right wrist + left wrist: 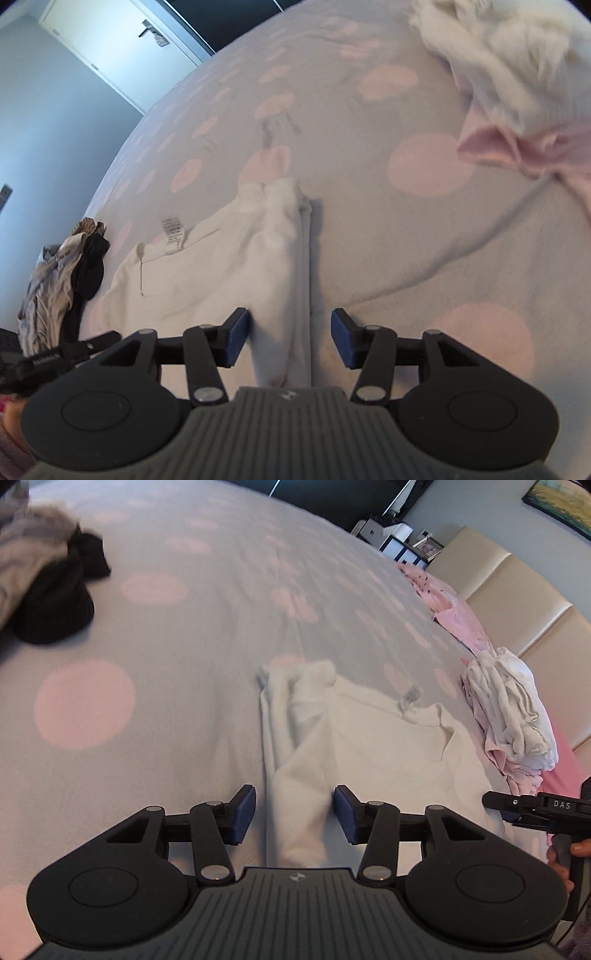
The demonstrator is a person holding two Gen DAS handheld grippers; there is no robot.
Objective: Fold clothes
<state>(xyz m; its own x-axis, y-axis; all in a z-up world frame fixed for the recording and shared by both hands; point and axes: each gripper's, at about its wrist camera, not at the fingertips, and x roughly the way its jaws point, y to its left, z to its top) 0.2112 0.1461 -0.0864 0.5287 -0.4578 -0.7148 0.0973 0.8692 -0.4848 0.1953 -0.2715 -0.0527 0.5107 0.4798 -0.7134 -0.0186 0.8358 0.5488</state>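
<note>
The white top [369,746] lies flat on the spotted bed cover [166,627], and it is the thing being folded. Its neck and its little label [173,229] point away from the person. One long side of the white top is already turned in, so a sleeve makes a soft roll along each edge. That keeps the shape narrow and neat.

The left gripper [293,814] hangs over one edge of the white top. Its jaws are apart, with the rolled sleeve between the blue pads [245,814], but the pads do not press on it. The right gripper [288,341] sits over the other edge of the white top in the same way, jaws apart and cloth between them, not squeezed. I think both hands are set on the near corners so they can lift them together and fold the white top in half.

Beside the white top, on the headboard side, is a heap of white and pink clothes [513,716]. Far from the white top, on the other side, is a dark and grey pile [48,587], likely waiting its turn
</note>
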